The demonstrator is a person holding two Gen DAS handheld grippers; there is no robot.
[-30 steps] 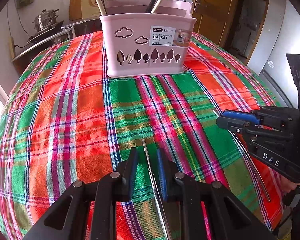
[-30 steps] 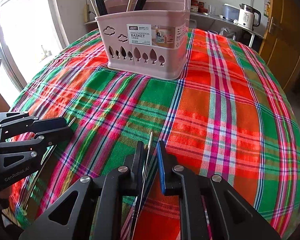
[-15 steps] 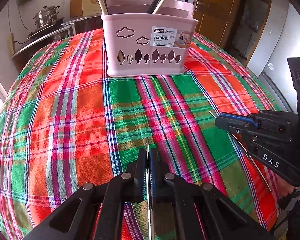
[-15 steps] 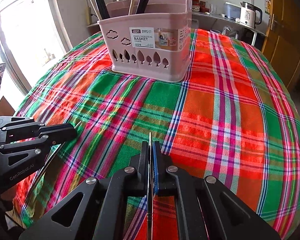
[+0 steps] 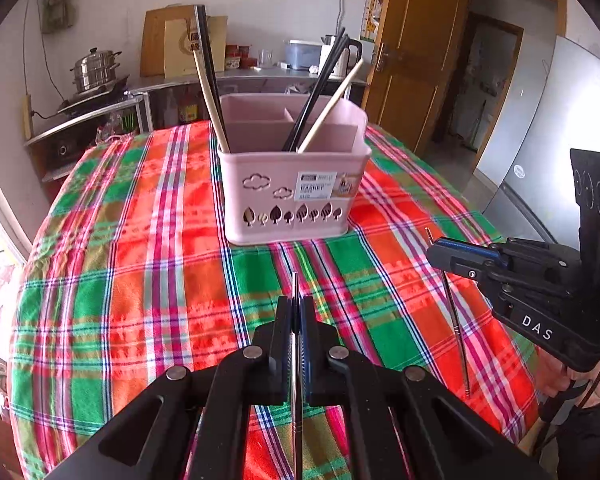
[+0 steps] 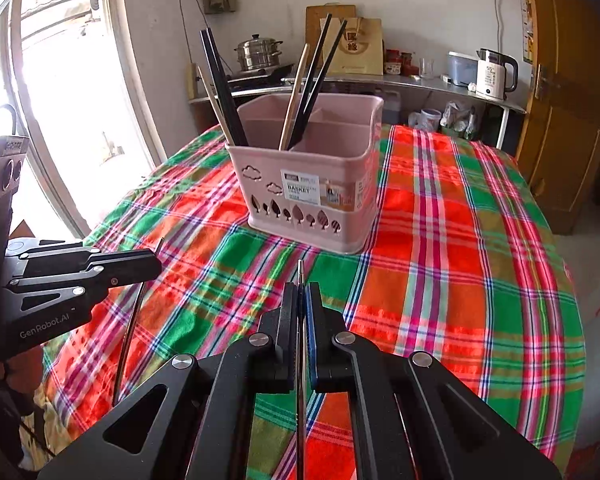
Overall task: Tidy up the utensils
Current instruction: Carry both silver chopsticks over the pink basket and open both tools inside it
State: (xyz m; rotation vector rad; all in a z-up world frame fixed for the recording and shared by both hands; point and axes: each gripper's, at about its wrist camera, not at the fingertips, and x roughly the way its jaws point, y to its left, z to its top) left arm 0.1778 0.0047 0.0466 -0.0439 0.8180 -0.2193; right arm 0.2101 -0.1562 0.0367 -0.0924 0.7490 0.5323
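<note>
Window (image 6: 60,92) only in right view, behind left hand-held gripper (image 6: 156,266).

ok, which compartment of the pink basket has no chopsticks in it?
The right front compartment of the pink basket, behind its label. It is bare inside; black chopsticks and wooden chopsticks stand in the left-hand sections.

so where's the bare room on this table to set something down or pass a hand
Bare plaid cloth lies right of the pink basket out to the table edge, and left of the basket toward the window side. The strip in front of the basket is crowded: left tongs and right tongs each hold a metal chopstick there.
</note>
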